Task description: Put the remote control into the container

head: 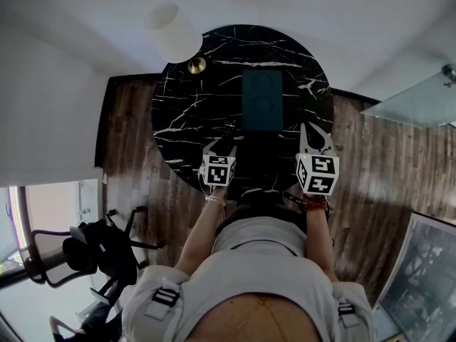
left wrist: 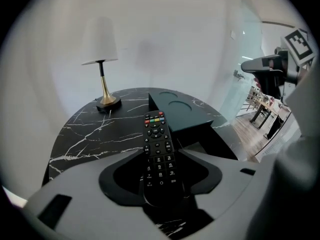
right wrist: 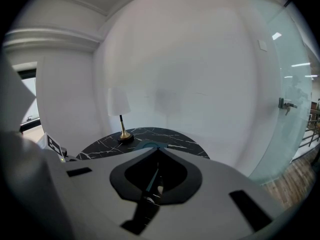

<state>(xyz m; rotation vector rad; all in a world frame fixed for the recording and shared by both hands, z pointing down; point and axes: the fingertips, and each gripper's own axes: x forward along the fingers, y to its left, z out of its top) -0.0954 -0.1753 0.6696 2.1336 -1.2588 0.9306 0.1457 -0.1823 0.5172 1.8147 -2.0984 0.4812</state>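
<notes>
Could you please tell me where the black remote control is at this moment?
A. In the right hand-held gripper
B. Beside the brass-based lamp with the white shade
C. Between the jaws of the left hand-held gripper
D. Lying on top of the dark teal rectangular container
C: the left gripper view shows the black remote control between the jaws of the left hand-held gripper, which grip its lower end.

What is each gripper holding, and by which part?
Left gripper grips the remote control by its bottom end; right gripper holds nothing.
</notes>
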